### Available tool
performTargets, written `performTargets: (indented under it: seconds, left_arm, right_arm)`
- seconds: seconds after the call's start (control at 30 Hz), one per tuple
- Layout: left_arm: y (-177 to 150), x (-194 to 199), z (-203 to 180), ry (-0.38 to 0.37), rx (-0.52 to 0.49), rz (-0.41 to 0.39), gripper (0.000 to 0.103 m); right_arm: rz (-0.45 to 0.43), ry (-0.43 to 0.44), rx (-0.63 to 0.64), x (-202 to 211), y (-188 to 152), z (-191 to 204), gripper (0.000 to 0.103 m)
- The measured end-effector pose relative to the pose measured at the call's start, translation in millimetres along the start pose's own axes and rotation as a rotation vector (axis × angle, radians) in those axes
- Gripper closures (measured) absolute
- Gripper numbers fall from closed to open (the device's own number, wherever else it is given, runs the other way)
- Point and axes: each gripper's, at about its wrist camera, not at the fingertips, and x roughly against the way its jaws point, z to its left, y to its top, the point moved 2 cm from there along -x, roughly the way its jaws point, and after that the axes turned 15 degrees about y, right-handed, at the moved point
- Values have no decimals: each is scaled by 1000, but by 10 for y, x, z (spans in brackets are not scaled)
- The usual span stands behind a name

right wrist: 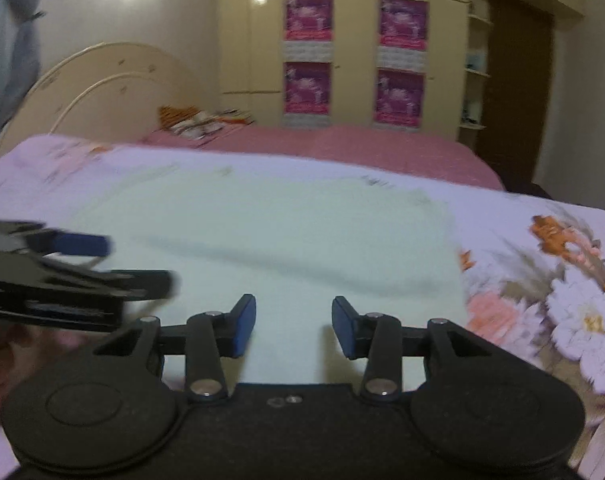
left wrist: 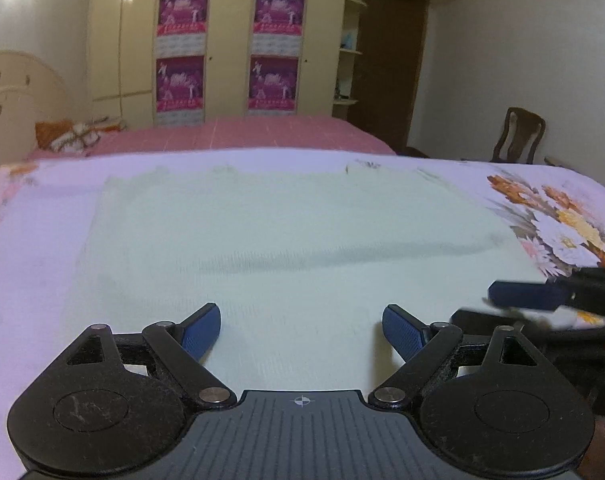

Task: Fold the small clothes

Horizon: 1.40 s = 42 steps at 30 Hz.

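A pale mint-green small garment (left wrist: 286, 240) lies flat on a floral bedsheet (left wrist: 30, 248); it also shows in the right wrist view (right wrist: 302, 240). My left gripper (left wrist: 301, 330) is open and empty, hovering over the garment's near edge. My right gripper (right wrist: 294, 326) is open and empty, over the garment's near right part. The right gripper's fingers (left wrist: 522, 296) enter the left wrist view at the right edge. The left gripper (right wrist: 74, 268) shows blurred at the left of the right wrist view.
The sheet has a big flower print (right wrist: 574, 304) right of the garment. Behind is a pink bed (left wrist: 238, 132) with a cushion (left wrist: 74, 136), a wardrobe with magenta posters (left wrist: 230, 48), a headboard (right wrist: 102, 92) and a wooden chair (left wrist: 518, 136).
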Motion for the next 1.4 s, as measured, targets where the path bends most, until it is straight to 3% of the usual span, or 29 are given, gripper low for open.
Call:
performTargets:
  seconds: [0.23,0.47,0.57,0.67,0.77,0.83,1.0,1.13,1.23,1.3,1.4]
  left_arm:
    - [-144,107,194,54,-6,29,15]
    - [-231,171,565,89,42,46,15]
    - [-168,195,459,115,17,39,15]
    - [-127,229,373,87,48,28,15]
    - [-195,124,325,114,32,59,15]
    - [-173,138,325,120,32,66,15]
    - [-204,138,386,130,37,71,15]
    - [-171,191,414,129,68,73,15]
    - [-217,165,422,141,58,79,15]
    - [-204,164,400,146,45,89,15]
    - [-177,166,410,144,40,105,15]
  right_arm:
    - [50,-39,44,67,-156,119,61]
    - [51,-120,-15,342,-294,-302,57]
    - [53,-124,-34,360,-326,-330,57]
    - [32,-132,-43,371,-264,-231,60]
    - [15,-120,-28,371,-259,-200,59]
    - [62,-120,-70,274,-327,-298,59]
    - [6,-126,-82,411,-275,-356,59]
    - [51,-133,-83,351,-331,-398,59]
    - [6,-121,-101,434,-287,-379,59]
    - [60,-128,-88,346,-350,-392,59]
    - [56,-127,-81,378,-341,-388,59]
